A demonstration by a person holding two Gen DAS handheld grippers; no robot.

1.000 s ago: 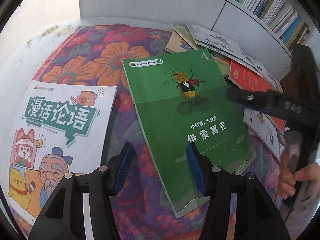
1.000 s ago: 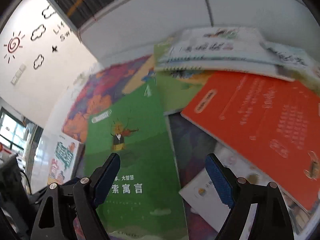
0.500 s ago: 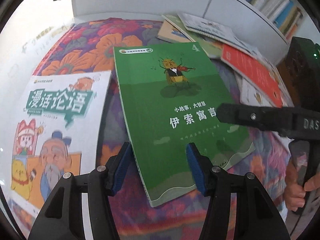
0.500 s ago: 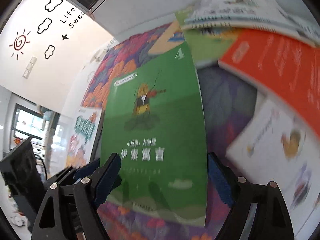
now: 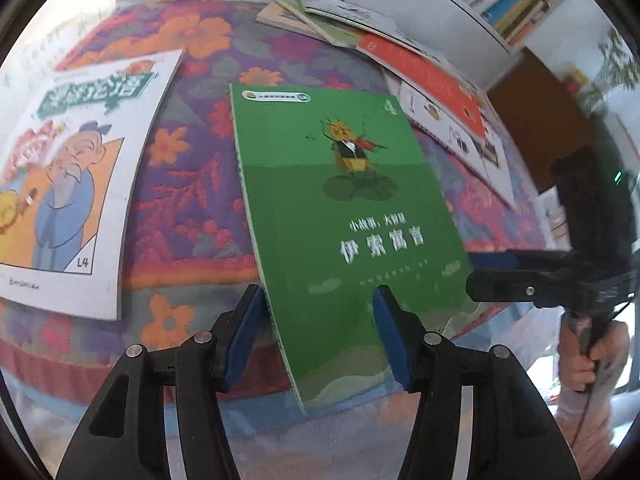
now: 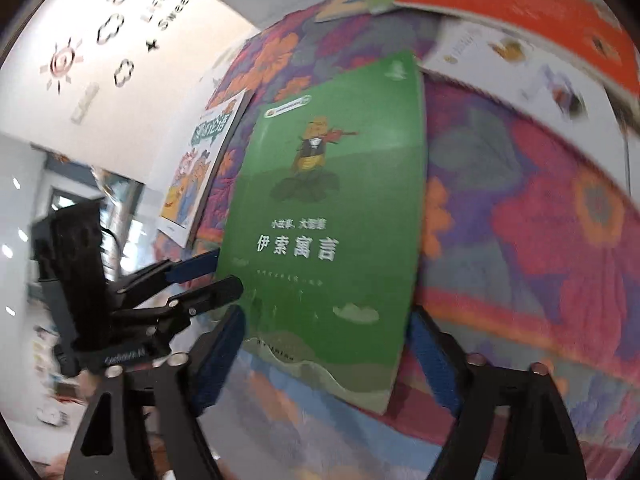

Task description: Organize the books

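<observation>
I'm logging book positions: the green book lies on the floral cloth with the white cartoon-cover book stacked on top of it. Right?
Not quite. The white cartoon-cover book is not on the green book; it lies beside it, apart, with floral cloth showing between them. The left wrist view shows this.

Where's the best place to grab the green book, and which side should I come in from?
Take the green book by its near short edge, which overhangs the front of the floral-covered table, so one jaw can likely slip under and one over. Come from the front. The left gripper already straddles the near left corner; the right gripper, jaws just narrowing, faces the same edge.
</observation>
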